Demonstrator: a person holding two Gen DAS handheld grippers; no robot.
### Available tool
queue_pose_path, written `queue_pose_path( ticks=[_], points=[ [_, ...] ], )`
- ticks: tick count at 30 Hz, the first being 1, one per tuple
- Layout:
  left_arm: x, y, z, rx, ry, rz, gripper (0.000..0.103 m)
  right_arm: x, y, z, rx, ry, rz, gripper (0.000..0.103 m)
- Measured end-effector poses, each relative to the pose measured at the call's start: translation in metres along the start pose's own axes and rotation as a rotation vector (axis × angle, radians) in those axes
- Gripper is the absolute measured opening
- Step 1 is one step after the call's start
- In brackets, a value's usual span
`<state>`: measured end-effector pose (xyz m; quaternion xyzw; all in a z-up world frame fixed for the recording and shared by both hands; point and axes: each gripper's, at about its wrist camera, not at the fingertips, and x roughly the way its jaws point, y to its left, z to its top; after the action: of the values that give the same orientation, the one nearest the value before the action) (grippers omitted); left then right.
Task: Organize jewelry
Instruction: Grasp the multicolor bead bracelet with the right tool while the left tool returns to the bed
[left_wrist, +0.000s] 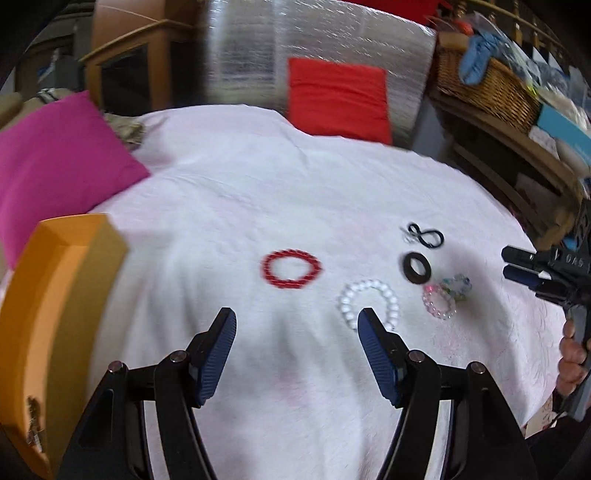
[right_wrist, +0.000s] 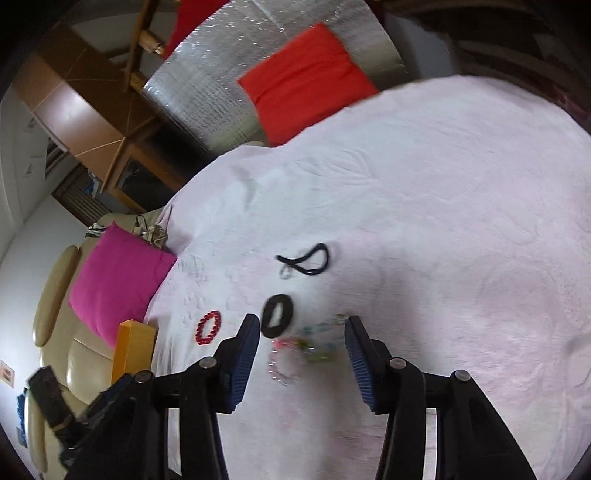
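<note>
Several pieces of jewelry lie on a white cloth (left_wrist: 258, 184): a red bead bracelet (left_wrist: 291, 269), a white pearl bracelet (left_wrist: 369, 306), a black bangle (left_wrist: 415, 267), a black hair tie (left_wrist: 424, 236), a pink bead bracelet (left_wrist: 439, 304) and a multicoloured one (left_wrist: 456, 286). My left gripper (left_wrist: 295, 321) is open above the cloth with nothing in it, and the white bracelet is by its right finger. My right gripper (right_wrist: 303, 321) is open over the blurred pink bracelet (right_wrist: 284, 362) and multicoloured bracelet (right_wrist: 321, 339); its pads touch neither. The black bangle (right_wrist: 277, 315) is near its left finger.
An orange box (left_wrist: 74, 295) stands at the cloth's left edge. A pink cushion (left_wrist: 55, 158) and a red cushion (left_wrist: 338, 98) lie at the back, before a silver foil mat (left_wrist: 314, 44). A wicker basket (left_wrist: 491, 92) sits at the back right. A hand (left_wrist: 570, 354) holds the right gripper (left_wrist: 505, 264).
</note>
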<state>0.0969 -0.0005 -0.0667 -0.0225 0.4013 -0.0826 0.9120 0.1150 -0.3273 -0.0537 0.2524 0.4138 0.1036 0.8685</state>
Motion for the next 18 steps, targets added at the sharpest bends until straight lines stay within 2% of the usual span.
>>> queue_pose_path(
  ticks=[3, 4, 6, 8, 10, 13, 16, 18],
  points=[
    [0.018, -0.008, -0.004, 0.027, 0.024, 0.006, 0.069, 0.009, -0.012, 0.0, 0.037, 0.034, -0.011, 0.051],
    [0.023, -0.012, -0.003, 0.018, 0.04, -0.015, 0.069, 0.015, -0.01, -0.001, 0.031, 0.046, -0.019, 0.051],
    [0.027, -0.018, 0.0, 0.009, 0.04, -0.028, 0.069, 0.026, -0.004, -0.002, 0.005, 0.075, -0.046, 0.044],
    [0.028, -0.023, 0.001, 0.026, 0.027, 0.006, 0.069, 0.038, 0.0, -0.003, 0.002, 0.104, -0.06, 0.039],
    [0.029, -0.024, 0.002, 0.02, 0.028, 0.004, 0.069, 0.05, 0.005, -0.004, -0.019, 0.125, -0.103, 0.039],
    [0.03, -0.021, 0.002, 0.01, 0.039, -0.001, 0.069, 0.067, 0.012, -0.008, -0.067, 0.143, -0.216, 0.038],
    [0.03, -0.019, 0.002, 0.005, 0.04, -0.007, 0.069, 0.077, 0.017, -0.011, -0.108, 0.127, -0.3, 0.026],
    [0.029, -0.019, 0.002, 0.011, 0.039, -0.012, 0.069, 0.081, 0.024, -0.013, -0.148, 0.117, -0.332, 0.022]
  ],
)
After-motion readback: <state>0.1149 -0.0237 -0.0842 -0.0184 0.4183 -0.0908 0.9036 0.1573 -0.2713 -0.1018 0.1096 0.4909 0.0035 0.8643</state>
